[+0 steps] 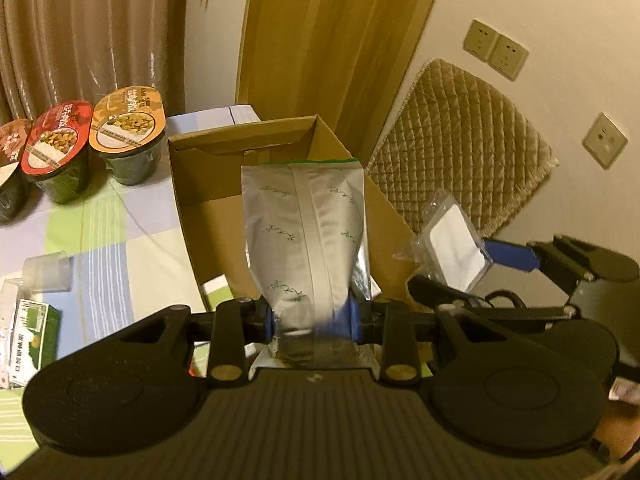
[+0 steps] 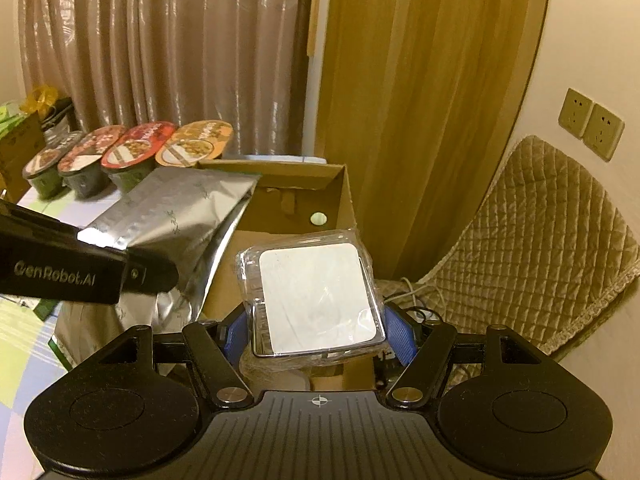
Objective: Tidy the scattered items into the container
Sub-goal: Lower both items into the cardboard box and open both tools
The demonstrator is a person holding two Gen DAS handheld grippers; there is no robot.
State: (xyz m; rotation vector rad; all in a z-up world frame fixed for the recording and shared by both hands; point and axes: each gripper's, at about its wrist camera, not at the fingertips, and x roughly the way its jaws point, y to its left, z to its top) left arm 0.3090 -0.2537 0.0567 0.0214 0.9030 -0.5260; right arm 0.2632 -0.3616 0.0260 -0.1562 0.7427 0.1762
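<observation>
In transit: my left gripper [image 1: 314,320] clamps foil pouch [image 1: 306,232], right gripper [image 2: 318,336] clamps plastic packet [image 2: 316,300]; cardboard box [image 1: 200,184] at 12 o'clock holds little; green carton [image 1: 34,332] at 9 o'clock remains.

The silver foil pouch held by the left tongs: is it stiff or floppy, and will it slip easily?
The silver foil pouch probably behaves semi-floppy: it pinches narrow where the left tongs squeeze it, yet stands upright above. Its glossy foil looks somewhat slippery. It likely crumples rather than breaks when lowered into the cardboard box.

Curtain [image 2: 160,52], wall sockets [image 2: 590,130], quilted cushion [image 2: 540,240]
</observation>
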